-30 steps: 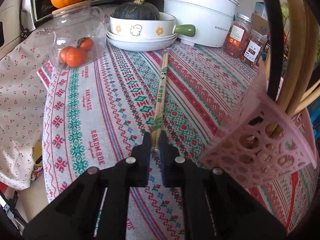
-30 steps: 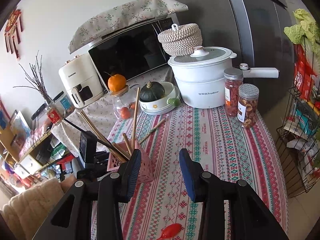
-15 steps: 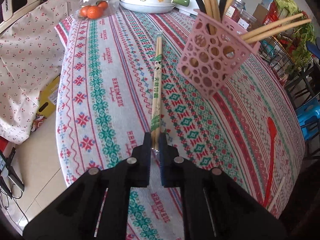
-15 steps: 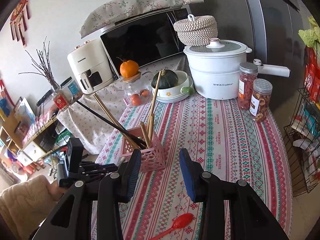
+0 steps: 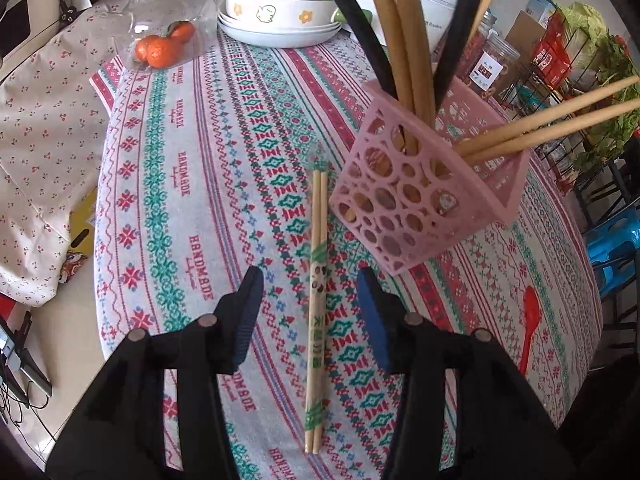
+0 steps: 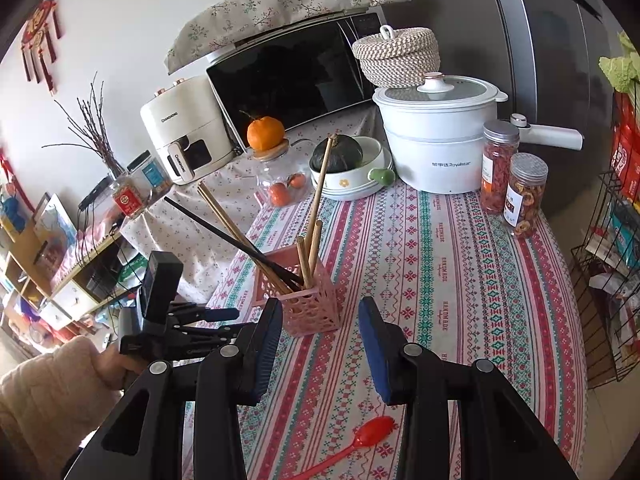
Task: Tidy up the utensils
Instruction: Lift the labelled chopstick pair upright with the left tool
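Two claws over the surface (image 5: 192, 200), patterned cloth underneath. Left claw (image 5: 310, 308) opening up, pads clear of the wrapped chopsticks (image 5: 317, 304) lying flat between the jaws, nothing pinched. Just past the tips, on the right, pink basket (image 5: 420, 200) standing on the cloth, bristling with wooden chopsticks (image 5: 404, 40) and black ones, all leaning outward. Right claw (image 6: 318, 344) spread partway, empty, hanging above the cloth with a red spoon (image 6: 360, 440) lying below it. From that view, same basket (image 6: 308, 304) just ahead, left claw (image 6: 208, 320) off to its left in a hand with a cream fuzzy sleeve (image 6: 44, 400). Farther back, glass jar with tangerines (image 5: 168, 40), squash in a flowered dish (image 5: 276, 4), white pot (image 6: 436, 144), two snack jars (image 6: 524, 192).
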Demonstrator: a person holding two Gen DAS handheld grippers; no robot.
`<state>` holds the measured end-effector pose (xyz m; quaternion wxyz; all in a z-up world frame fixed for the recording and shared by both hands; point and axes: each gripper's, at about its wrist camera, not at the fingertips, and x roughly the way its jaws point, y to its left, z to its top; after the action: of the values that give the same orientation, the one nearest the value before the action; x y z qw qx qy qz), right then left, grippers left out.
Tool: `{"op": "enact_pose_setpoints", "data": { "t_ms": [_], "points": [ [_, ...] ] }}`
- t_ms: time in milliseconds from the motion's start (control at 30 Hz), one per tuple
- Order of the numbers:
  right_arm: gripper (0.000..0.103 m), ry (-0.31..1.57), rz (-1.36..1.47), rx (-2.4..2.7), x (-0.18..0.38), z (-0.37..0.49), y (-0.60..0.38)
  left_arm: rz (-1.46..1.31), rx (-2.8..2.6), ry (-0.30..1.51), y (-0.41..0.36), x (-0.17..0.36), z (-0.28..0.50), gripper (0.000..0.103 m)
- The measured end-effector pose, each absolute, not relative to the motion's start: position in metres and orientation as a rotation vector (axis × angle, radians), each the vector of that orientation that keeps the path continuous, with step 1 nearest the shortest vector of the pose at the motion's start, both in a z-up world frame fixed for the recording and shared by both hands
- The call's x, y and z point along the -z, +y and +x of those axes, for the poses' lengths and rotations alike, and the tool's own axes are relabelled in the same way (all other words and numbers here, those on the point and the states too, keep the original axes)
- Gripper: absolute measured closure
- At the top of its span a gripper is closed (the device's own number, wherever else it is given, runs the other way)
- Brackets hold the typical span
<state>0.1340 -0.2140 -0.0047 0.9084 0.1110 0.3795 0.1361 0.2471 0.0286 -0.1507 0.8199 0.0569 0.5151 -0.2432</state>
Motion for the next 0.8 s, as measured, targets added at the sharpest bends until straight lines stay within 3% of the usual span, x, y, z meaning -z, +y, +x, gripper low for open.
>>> {"op": "enact_pose_setpoints", "data": {
  "t_ms": [133,200,367,500,633,667,800],
  "points": [
    [0.063,0.789,0.230,-0.279,0.006,0.134,-0.216,0.105,0.515,1.066,0.019,0.165,0.260,0.065],
    [0.063,0.792,0.228,-0.278,0.007,0.134,-0.216,0.115,0.500,1.069,0.019,0.166,0.260,0.090],
    [0.063,0.797,0.233,-0.275,0.008,0.134,-0.217,0.032,0.426,1.191,0.038,0.164,0.247,0.097],
    [0.063,0.790,0.247,-0.279,0.005,0.133,-0.216,0.043,0.427,1.297,0.045,0.162,0.225,0.096],
    [0.063,0.788,0.251,-0.289,0.004,0.132,-0.212,0.055,0.398,1.279,0.046,0.157,0.230,0.069],
    [0.063,0.789,0.250,-0.290,0.004,0.132,-0.211,0.047,0.390,1.285,0.046,0.158,0.235,0.067],
    [0.063,0.790,0.243,-0.288,0.004,0.131,-0.208,0.050,0.347,1.285,0.039,0.160,0.254,0.070]
  ]
}}
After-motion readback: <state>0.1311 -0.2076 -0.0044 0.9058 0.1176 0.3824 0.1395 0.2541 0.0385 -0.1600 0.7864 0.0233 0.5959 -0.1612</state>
